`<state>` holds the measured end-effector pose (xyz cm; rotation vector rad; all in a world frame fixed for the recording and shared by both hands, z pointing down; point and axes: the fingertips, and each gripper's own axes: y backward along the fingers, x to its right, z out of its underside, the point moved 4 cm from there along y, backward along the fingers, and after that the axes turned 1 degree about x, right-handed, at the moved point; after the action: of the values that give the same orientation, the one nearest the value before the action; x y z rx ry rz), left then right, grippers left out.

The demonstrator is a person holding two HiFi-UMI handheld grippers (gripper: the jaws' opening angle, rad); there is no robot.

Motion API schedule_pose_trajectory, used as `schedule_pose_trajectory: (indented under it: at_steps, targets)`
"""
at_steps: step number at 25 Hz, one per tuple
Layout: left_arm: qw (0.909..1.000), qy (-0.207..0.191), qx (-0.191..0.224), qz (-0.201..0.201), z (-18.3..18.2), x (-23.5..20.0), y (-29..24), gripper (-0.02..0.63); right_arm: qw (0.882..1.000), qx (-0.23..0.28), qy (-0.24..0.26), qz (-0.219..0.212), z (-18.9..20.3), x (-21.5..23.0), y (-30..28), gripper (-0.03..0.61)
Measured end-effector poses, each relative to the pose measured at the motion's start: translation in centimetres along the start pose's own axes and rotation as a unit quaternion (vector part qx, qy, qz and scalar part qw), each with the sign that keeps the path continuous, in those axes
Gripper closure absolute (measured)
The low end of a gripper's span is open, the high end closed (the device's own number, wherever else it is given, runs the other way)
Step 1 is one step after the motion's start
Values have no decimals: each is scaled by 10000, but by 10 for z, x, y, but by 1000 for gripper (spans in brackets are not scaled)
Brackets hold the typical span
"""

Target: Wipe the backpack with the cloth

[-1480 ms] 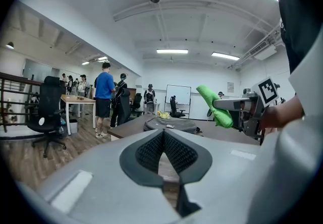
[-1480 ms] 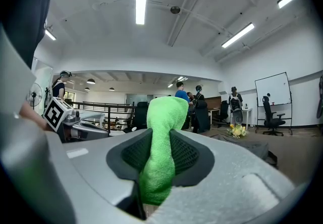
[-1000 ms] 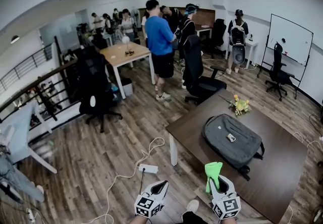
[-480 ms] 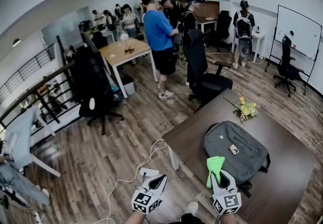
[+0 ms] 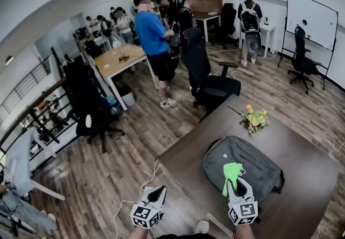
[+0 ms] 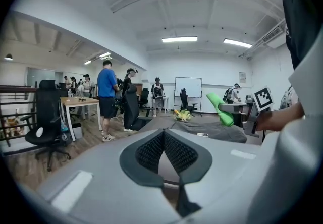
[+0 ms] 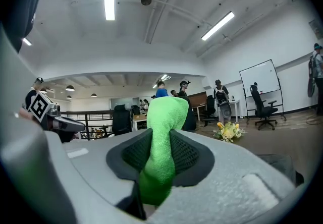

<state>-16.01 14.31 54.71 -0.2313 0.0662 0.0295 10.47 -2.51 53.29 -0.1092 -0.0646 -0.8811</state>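
The right hand-held gripper (image 5: 233, 185) clamps the cloth (image 5: 232, 170); the backpack (image 5: 253, 160) lies just above it in frame. The left hand-held gripper (image 5: 157, 195), clenched empty, is farther off.

The left gripper (image 6: 164, 133) had its two black pads (image 6: 150, 151) closed tip to tip, and nothing was between them. Ahead of the jaws and a little to the right lay the grey backpack (image 6: 212, 130), with a small bunch of yellow flowers (image 6: 182, 114) beyond it. Further right, the right gripper (image 6: 236, 111) held a green cloth (image 6: 220, 109), which stuck up over the backpack's right end. Ahead on the left stood a person in a blue shirt (image 6: 107, 92). A black office chair (image 6: 46, 117) stood far to the left, and a whiteboard (image 6: 187, 87) at the far wall.
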Motion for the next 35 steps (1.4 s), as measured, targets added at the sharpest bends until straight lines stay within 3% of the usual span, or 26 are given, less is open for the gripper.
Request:
schedule_pose_trajectory:
  at_steps: [5,12,21,30,35]
  targets:
    - [9998,-181,-51,119,-12,5,-30,595,9997,124,-176,110,-2,23,-7,474]
    - [9990,-399,185,114,-40,-12,-77,595,9994,160,-148,276,-6,51,-13,474]
    - [9884,-523,173,1417,-53,11,-190,595,9918,95,-98,1268,-19,102,-17,474]
    - [9611,-397,-102,2731,-71,17,-269,595,9763,244,-231,2136,-31,106,-42,474]
    - [9458,-649,-165,3177,-75,17,-291,595,9692,260,-215,2439,-36,95,-57,474]
